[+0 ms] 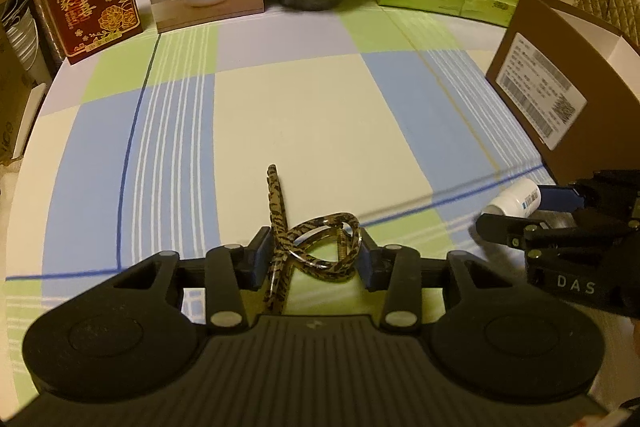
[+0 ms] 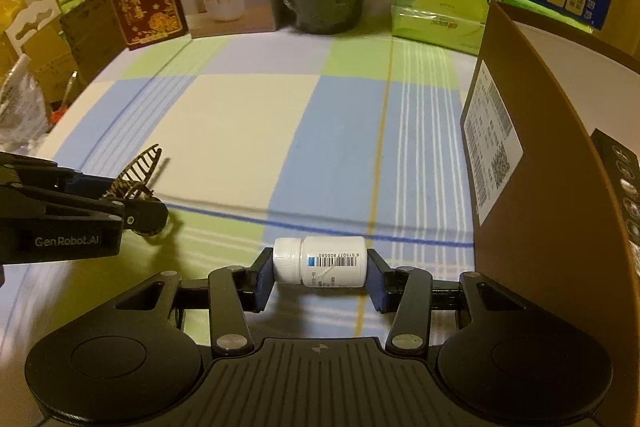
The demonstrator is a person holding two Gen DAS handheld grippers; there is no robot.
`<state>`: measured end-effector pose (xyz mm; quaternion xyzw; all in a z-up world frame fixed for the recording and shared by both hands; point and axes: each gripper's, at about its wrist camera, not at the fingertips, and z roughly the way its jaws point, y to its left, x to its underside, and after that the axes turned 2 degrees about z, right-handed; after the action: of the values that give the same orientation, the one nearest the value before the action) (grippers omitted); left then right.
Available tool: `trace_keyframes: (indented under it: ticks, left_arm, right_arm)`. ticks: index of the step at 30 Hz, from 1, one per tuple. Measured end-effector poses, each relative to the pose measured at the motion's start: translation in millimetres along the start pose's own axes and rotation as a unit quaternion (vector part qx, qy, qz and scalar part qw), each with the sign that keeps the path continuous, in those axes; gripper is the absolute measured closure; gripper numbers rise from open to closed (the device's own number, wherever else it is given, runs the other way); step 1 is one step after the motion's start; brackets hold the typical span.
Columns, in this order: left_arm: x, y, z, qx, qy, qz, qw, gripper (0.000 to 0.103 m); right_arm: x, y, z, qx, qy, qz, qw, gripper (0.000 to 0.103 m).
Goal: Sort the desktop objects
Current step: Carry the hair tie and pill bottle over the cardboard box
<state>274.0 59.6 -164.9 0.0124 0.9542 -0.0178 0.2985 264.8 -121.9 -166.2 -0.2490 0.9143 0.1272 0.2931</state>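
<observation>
Both cams sit low and close over the checked tablecloth, tilted down, facing the far row of boxes. Left view catches the right gripper at its right edge; right view catches the left gripper at its left, so the middle overlaps.

Ahead of me the table middle lies open; boxes line its far edge, cardboard box seemingly blocks the right edge.

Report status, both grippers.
Left gripper shut on leopard hair clip. Right gripper shut on white pill bottle. Brown box close right.
</observation>
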Motion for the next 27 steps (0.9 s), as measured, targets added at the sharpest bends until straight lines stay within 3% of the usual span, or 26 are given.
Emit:
trace_keyframes:
  ticks: [15,27]
  left_arm:
    - [29,-10,-74,0.011,-0.013,-0.004,0.9998,0.066]
    - [45,-42,-134,0.029,-0.048,0.007,0.9984,0.066]
  right_arm:
    - [18,12,-64,-0.04,-0.023,-0.009,0.999,0.059]
    - [35,5,-122,-0.062,-0.05,-0.007,0.997,0.059]
